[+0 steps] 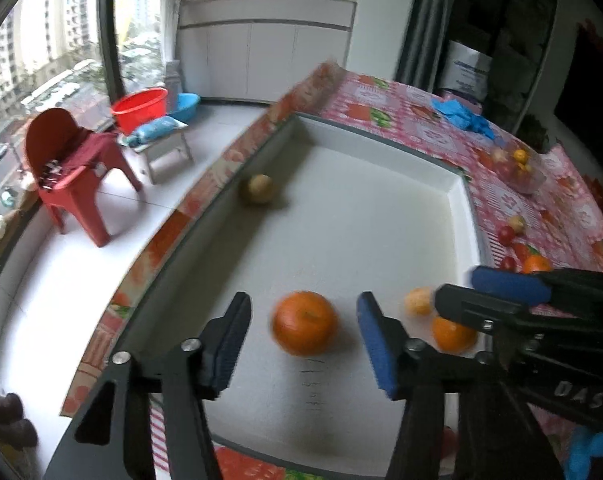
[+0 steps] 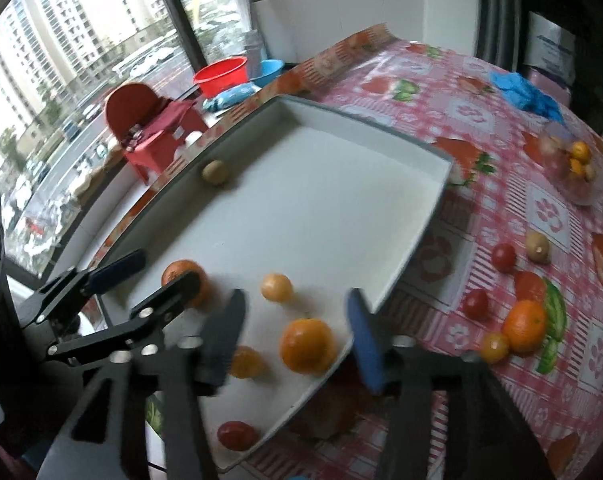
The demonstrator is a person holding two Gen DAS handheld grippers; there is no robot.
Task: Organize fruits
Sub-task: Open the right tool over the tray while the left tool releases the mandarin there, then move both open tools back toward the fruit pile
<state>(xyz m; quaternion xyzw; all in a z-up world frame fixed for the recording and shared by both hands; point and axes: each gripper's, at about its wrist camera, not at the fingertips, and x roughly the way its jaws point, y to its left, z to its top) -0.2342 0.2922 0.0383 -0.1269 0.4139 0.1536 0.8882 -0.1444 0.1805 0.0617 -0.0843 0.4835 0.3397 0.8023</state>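
Observation:
A white tray [image 1: 381, 136] [image 2: 361, 120] lies on the pink checked tablecloth. In the left wrist view my left gripper [image 1: 301, 336] is open around an orange [image 1: 305, 322] that rests on the tray floor, with gaps on both sides. In the right wrist view my right gripper [image 2: 297, 320] is open around a second orange [image 2: 307, 344] near the tray's right rim, its pads apart from it. Also in the tray are a brownish round fruit [image 2: 214, 172], two small yellow fruits [image 2: 276, 287] and a red tomato [image 2: 237, 434].
On the cloth right of the tray lie another orange [image 2: 527, 326], red tomatoes [image 2: 503, 257] and small yellow and brown fruits. A clear bowl [image 2: 573, 168] with fruit and a blue cloth [image 2: 529, 92] sit farther back. The table edge runs along the tray's left side.

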